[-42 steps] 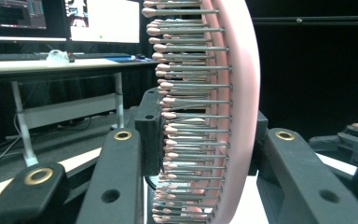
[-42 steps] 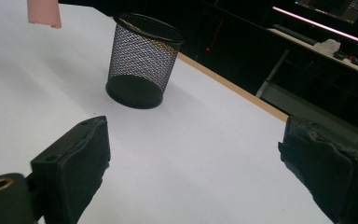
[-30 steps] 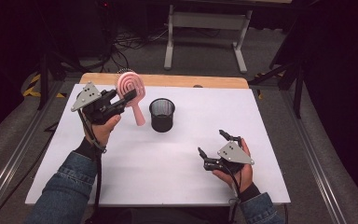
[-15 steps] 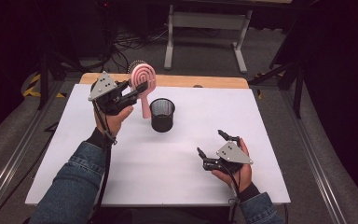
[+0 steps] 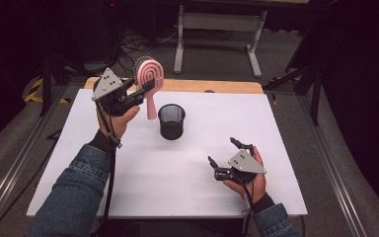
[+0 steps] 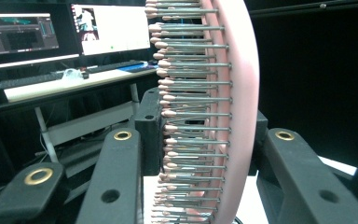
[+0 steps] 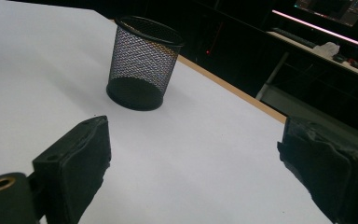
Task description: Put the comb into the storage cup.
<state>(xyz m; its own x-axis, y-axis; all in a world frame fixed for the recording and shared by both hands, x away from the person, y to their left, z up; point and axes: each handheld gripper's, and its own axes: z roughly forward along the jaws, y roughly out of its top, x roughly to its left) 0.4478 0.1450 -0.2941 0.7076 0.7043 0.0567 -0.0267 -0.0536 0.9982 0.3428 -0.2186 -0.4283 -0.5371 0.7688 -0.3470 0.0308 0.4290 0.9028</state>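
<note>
Hairbrush [image 5: 150, 84] clamped in left tool [image 5: 145, 91], head up, handle down.

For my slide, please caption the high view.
Left gripper lifts pink hairbrush beside black mesh cup.

We see a pink hairbrush [image 5: 150, 81] held upright above the white table's far left part, handle pointing down, its round head on top with metal pink-tipped bristles [image 6: 186, 116]. Just right of it stands a black mesh cup [image 5: 171, 121], upright and open-topped.
</note>
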